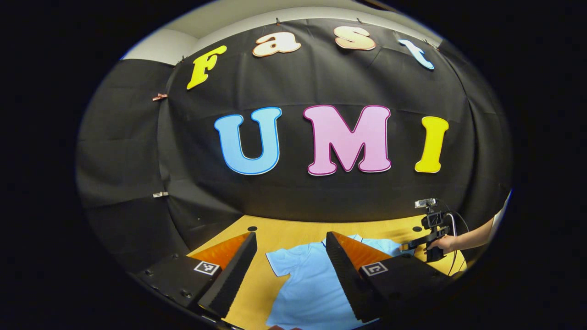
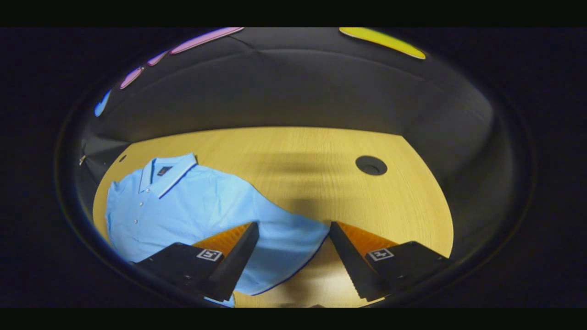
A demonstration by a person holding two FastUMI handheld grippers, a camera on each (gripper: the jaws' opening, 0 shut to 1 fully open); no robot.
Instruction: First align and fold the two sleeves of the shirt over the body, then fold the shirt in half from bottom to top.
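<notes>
On the counter [image 1: 293,236], one light blue shirt [image 1: 312,284] is lying flat, front side up, and both grippers are hanging above it. In the left gripper view, the left gripper [image 1: 290,263] is holding its two fingers wide apart with nothing between them but open air, and the shirt's one visible sleeve [image 1: 280,262] is showing in the gap below. Off to the right in that same view, a hand [image 1: 444,244] is carrying the right gripper [image 1: 406,247] over the shirt's far side.

Over to the right gripper view: the right gripper [image 2: 293,250] is also spreading its two fingers wide, gripping nothing, and the other sleeve [image 2: 293,243] is sitting right in the gap, its dark-edged hem [image 2: 293,277] curving down across the wood. The collar [image 2: 167,176] is lying up at the left with a dark stripe along its edge, and a short row of buttons [image 2: 136,208] is running down below it. One round dark hole [image 2: 371,165] is sitting in the counter, well apart from the shirt; two such holes are showing near the counter's far edge in the left gripper view.
</notes>
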